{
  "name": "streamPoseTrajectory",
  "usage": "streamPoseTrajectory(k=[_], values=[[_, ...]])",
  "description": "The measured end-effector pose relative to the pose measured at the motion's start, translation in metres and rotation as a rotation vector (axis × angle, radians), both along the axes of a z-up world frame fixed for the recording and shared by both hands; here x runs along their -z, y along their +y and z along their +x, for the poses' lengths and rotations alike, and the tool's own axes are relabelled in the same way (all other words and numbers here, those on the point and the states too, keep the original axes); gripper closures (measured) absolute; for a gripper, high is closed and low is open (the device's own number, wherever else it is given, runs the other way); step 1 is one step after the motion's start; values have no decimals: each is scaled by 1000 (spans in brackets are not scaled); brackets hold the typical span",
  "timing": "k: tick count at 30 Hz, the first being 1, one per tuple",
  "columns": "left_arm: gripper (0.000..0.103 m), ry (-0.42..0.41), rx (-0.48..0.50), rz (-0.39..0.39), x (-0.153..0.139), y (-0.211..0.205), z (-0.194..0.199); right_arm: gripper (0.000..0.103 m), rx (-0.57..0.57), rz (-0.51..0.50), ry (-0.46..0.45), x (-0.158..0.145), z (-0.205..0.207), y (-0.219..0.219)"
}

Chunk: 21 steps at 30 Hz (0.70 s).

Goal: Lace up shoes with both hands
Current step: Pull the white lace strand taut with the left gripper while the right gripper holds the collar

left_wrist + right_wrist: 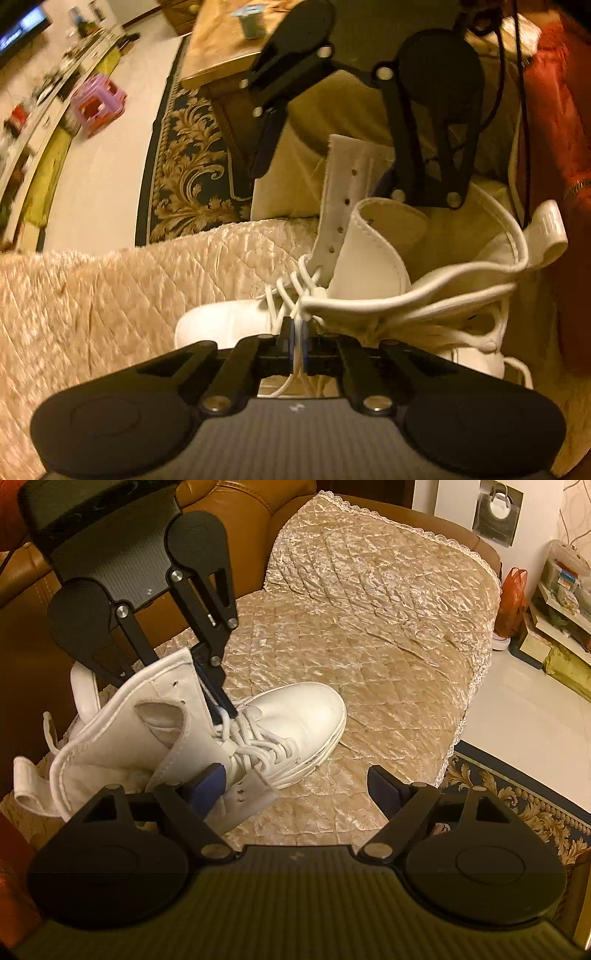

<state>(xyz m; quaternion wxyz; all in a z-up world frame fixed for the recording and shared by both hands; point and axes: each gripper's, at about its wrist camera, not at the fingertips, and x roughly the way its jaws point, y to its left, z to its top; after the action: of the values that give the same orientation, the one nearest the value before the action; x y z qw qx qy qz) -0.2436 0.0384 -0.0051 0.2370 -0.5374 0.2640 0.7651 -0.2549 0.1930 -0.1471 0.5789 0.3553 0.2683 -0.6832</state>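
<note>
While left gripper (pixel 297 334) pinches lace (pixel 295 373), boot (pixel 295 716) lies beneath.

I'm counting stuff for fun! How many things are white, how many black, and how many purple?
White: 2, the white high-top boot and its white shoelace.
Black: 2, the left claw, shut on the shoelace, and the open right claw.
Purple: 1, the purple plastic stool.
Total: 5
</note>
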Motion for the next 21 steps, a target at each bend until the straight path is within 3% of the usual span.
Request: streamPoseTrajectory(k=[4,8,14,21], values=[[98,-12,-3,-33,10,3,-1,12,7,4,-8,1,-1,0],[84,-32,-74,-42,11,-6,6,12,3,1,-2,0,0,0],[84,-12,-144,-34,0,-22,17,12,8,-2,-1,0,1,1],[84,-28,-113,10,-1,-17,10,12,18,-3,-9,1,1,1]])
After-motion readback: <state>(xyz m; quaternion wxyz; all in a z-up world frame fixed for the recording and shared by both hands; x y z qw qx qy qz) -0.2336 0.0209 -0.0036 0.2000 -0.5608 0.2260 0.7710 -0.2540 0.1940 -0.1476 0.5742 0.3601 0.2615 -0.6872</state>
